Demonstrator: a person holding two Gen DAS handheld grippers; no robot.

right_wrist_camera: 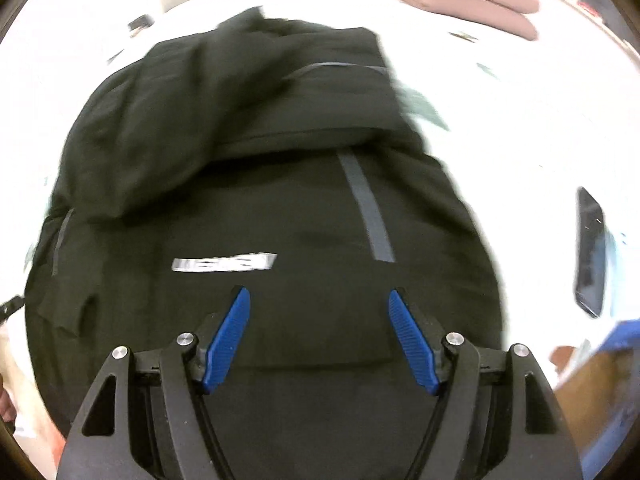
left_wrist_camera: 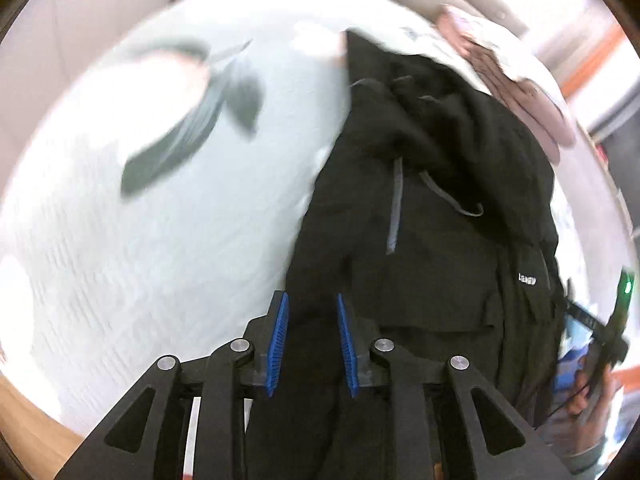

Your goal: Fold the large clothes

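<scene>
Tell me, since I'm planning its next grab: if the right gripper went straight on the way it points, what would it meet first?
Most likely the black jacket. The right gripper is open and empty, and black cloth fills the gap between its fingers, just below the white logo. How far off the cloth lies is unclear.

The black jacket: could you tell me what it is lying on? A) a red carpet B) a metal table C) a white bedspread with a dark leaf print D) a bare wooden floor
C: the black jacket lies spread on a white bedspread that bears a dark leaf print.
</scene>
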